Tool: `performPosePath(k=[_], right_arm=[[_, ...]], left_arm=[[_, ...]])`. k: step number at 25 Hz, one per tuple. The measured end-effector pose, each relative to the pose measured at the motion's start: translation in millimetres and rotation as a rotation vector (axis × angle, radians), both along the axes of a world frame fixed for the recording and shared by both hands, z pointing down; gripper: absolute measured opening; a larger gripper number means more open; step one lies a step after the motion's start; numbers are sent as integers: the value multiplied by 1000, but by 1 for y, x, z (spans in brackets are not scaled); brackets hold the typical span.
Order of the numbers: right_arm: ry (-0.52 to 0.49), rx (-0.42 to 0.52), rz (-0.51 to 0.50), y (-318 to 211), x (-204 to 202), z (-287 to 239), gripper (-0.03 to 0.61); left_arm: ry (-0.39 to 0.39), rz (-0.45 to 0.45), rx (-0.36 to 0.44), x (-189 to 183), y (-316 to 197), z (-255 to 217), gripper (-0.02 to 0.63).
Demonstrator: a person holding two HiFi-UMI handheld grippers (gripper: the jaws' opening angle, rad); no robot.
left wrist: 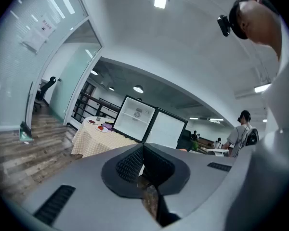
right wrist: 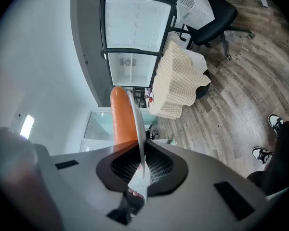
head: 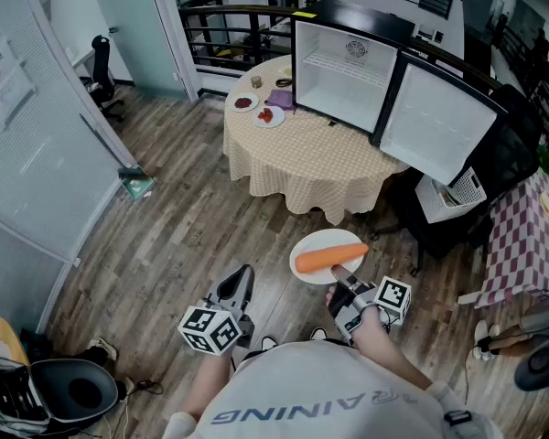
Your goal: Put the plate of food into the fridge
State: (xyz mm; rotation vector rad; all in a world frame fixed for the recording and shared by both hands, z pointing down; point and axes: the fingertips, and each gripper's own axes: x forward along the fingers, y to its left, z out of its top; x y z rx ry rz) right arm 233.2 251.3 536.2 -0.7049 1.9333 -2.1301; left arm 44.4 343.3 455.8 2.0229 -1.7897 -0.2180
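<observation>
Head view, plate: the white plate (head: 316, 240) with a carrot (head: 331, 258) on it hangs over the wood floor, pinched at its near rim by the right gripper (head: 341, 274).
Head view, carrot axis: lies crosswise to the jaws, fat end left, tip pointing right.
Head view, target: the open fridge (head: 343, 76) sits on the checked worktop (head: 311, 154) well ahead of the plate, its door (head: 435, 122) swung out right. The right hand has to carry it there, I'd say.
Head view, left gripper (head: 242, 277): down low beside the plate, carrying nothing.
Left gripper view, jaws: pressed together with nothing between them, fridge far off straight ahead.
Right gripper view, jaws: clamped on the plate rim. The plate shows edge-on, carrot on its left face, fridge opening right past it.
</observation>
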Motion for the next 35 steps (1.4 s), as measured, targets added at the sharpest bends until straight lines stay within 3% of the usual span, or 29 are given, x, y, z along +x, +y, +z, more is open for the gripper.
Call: performPosePath(k=[19,35], right_arm=[[-10,-4,6,-7,1,2,40],[-25,13,-40,-39,35,15,40]], left_arm=[[10,6,-12,4,-5,0,8],[2,-37,-52,49,-28,16,8]])
